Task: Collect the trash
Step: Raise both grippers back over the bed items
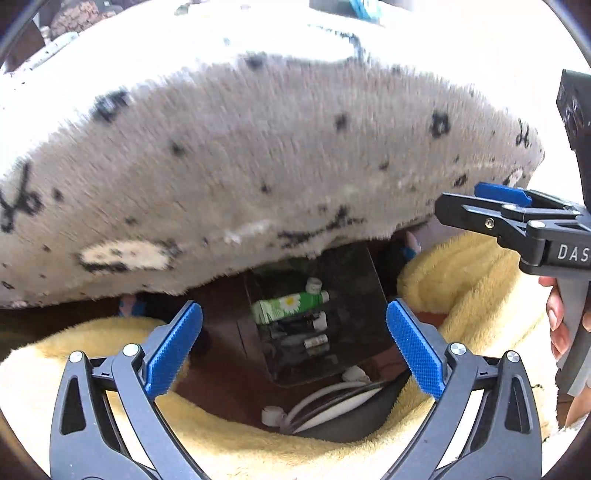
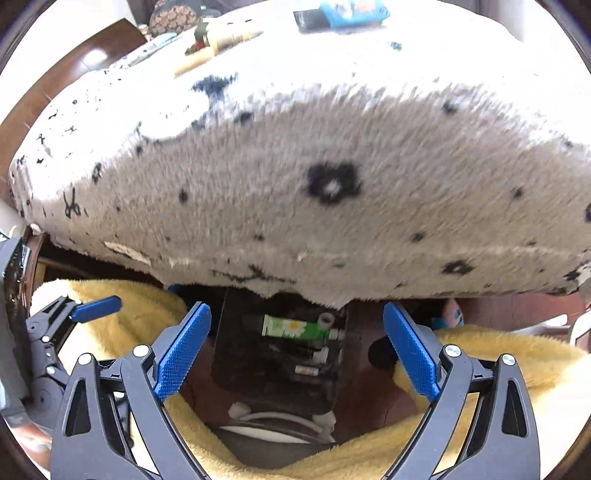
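— While both tools hang over the gap, how much of the trash looks collected?

— None that I can judge. The left gripper (image 1: 293, 349) at the bottom of its view has its blue pads spread wide, nothing between them. The right gripper (image 2: 295, 350) is the same: jaws apart, empty.

— And the trash itself?

— Just beyond the pads, low in the centre of both views, a dark tray (image 1: 354, 295) sits under the overhang with a green daisy-print tube (image 1: 290, 304) and some small white-capped tubes in it. Nearer still, coiled white cable (image 1: 332, 400) lies in a dark bowl. Which of these counts as trash I can't tell, so picking is all still ahead.

— What's around them?

— Yellow fleece (image 1: 469, 277) bunched on either side of the gap, over dark reddish wood. Above it, filling the middle, a grey shaggy cover with black flower marks (image 2: 332, 182) drapes over some raised surface. Farthest off, at the top of the right view, a blue packet (image 2: 354, 13) and blurred clutter rest on it.
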`<state>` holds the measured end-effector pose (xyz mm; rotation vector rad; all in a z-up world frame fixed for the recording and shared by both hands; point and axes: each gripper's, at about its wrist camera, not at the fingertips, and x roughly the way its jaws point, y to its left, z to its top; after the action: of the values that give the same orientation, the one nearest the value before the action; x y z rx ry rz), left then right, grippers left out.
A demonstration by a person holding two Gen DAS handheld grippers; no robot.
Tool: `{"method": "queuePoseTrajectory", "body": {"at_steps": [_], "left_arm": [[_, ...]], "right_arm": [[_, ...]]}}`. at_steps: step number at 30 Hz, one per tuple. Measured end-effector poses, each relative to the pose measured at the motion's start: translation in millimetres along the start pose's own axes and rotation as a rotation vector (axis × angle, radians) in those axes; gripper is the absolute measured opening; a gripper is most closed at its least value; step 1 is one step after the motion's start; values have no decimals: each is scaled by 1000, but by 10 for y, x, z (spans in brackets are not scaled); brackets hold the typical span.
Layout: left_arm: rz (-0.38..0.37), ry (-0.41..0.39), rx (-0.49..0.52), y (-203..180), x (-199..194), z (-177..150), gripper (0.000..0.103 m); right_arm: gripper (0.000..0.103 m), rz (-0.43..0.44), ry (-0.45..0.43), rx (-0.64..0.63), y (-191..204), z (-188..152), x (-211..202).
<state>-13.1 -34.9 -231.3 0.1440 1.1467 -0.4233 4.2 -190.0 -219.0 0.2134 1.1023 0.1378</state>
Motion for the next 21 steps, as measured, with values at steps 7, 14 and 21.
{"method": "queuePoseTrajectory", "body": {"at_steps": [7,14,21], "left_arm": [[38,-122,-13,183,-428,155,95],[87,-209,-10,314,-664,537,95],[113,-248,-13,444,-622,979,95]], "right_arm": [[95,-24,-116,-4,-84,207,-352],[96,-68,-221,-14,-173,552,-595],[96,-115,-262,-17,-248,1001,-541]]}}
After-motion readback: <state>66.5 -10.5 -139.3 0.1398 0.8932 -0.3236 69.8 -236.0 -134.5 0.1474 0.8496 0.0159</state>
